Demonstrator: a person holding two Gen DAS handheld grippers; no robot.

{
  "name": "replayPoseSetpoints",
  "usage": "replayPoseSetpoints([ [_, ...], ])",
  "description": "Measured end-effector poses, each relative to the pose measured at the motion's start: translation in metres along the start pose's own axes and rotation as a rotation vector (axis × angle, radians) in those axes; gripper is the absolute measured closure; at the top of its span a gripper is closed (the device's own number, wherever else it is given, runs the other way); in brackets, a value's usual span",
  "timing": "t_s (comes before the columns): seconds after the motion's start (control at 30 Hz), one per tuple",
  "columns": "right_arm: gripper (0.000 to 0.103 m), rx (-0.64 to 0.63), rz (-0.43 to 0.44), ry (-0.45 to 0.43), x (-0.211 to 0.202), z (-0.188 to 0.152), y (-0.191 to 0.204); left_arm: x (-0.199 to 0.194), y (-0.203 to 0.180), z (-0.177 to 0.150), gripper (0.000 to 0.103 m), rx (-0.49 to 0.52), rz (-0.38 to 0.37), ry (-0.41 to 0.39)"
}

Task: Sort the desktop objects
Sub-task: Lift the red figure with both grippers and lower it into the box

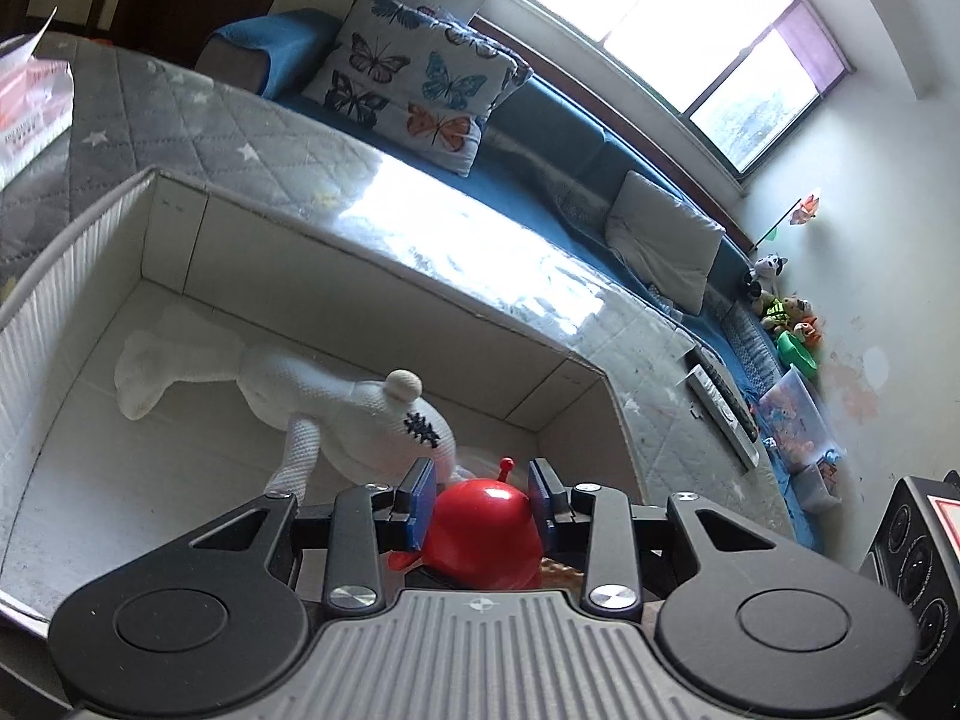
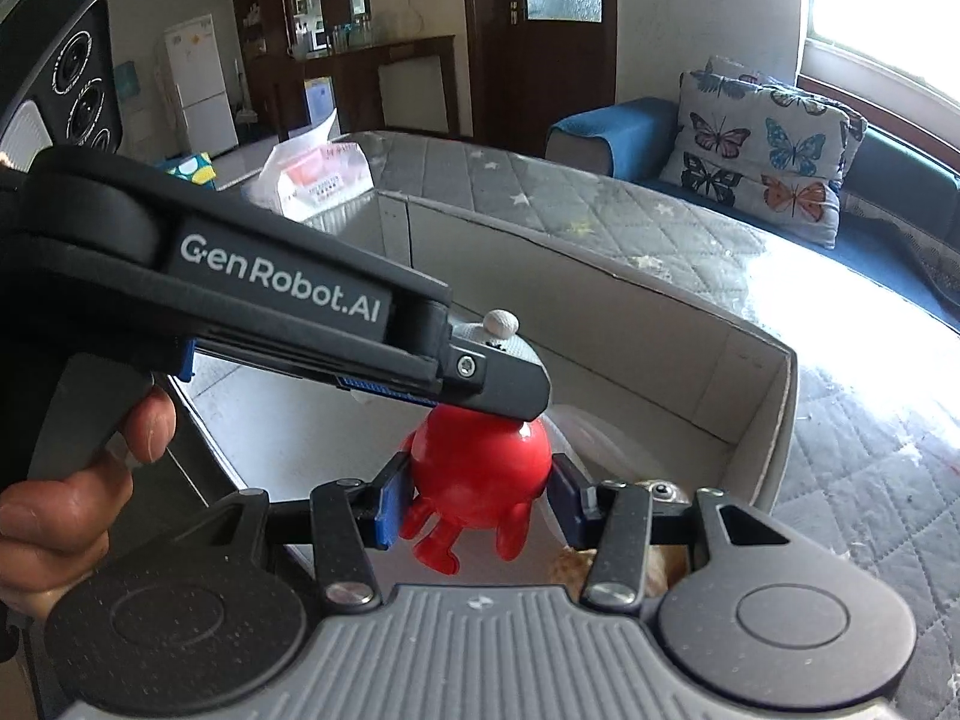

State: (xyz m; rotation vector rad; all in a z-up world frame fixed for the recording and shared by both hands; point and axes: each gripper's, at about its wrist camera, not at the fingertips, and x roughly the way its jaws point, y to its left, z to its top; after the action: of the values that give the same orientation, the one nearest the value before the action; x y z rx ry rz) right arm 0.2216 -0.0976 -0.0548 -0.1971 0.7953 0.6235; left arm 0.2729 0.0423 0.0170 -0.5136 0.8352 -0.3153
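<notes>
A glossy red round toy figure (image 1: 480, 525) with small legs and an antenna hangs over a white cardboard box (image 1: 384, 252). In the left wrist view my left gripper (image 1: 482, 474) has its blue pads against both sides of the toy. In the right wrist view my right gripper (image 2: 480, 480) is shut on the same red toy (image 2: 480, 459) from the sides. The left gripper's upper finger (image 2: 498, 378) lies across the toy's top, and its lower finger is hidden. A white knitted plush (image 1: 360, 414) lies inside the box.
The box (image 2: 600, 264) stands on a quilted grey table cover (image 2: 540, 192). A plastic bag (image 2: 318, 174) lies behind it and a remote control (image 1: 726, 414) lies at the table's right. A brownish toy (image 2: 660, 492) peeks from under my right gripper. A hand (image 2: 72, 516) holds the left gripper's handle.
</notes>
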Motion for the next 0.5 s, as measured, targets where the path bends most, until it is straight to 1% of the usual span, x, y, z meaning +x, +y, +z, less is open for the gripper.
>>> replayPoseSetpoints([
  [0.23,0.054,0.006,0.015,0.020,-0.0005,0.0017,0.0026,0.0018,0.0079,-0.0009,0.067,-0.025,-0.016,0.006],
  [0.5,0.053,0.007,0.016,0.022,-0.0035,-0.0007,0.0046,0.0071,0.0099,-0.0035,0.067,-0.032,-0.003,0.025],
])
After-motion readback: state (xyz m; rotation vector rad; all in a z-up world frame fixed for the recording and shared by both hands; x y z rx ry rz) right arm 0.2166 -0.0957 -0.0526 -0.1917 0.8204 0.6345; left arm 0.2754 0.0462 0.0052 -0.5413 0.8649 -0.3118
